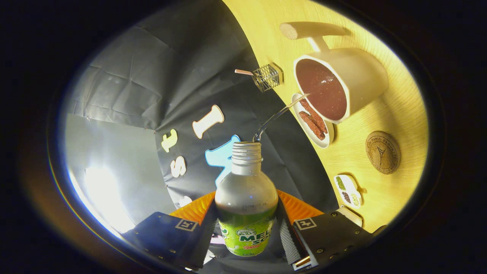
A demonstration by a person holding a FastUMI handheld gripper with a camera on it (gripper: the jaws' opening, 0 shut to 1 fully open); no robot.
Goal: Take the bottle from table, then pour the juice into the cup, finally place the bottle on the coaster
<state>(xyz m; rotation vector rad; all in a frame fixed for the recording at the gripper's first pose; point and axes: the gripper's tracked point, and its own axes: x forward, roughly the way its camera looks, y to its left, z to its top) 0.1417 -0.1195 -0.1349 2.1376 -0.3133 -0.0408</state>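
Observation:
My gripper (246,224) is shut on a clear bottle (246,190) with a green label, both fingers pressing its sides. The bottle is uncapped and tipped over, and a thin stream of liquid (277,114) runs from its mouth toward the white cup (357,72). The cup has a long handle and holds dark reddish liquid. It stands on the yellow wooden table (403,118), which appears strongly tilted in this view. A round cork coaster (382,152) lies on the table beside the cup, apart from it.
A small white plate (327,139) with brown strips sits against the cup. A wire holder (268,77) stands near the table's edge. A little white dish (348,190) with several coloured fillings lies close to the fingers.

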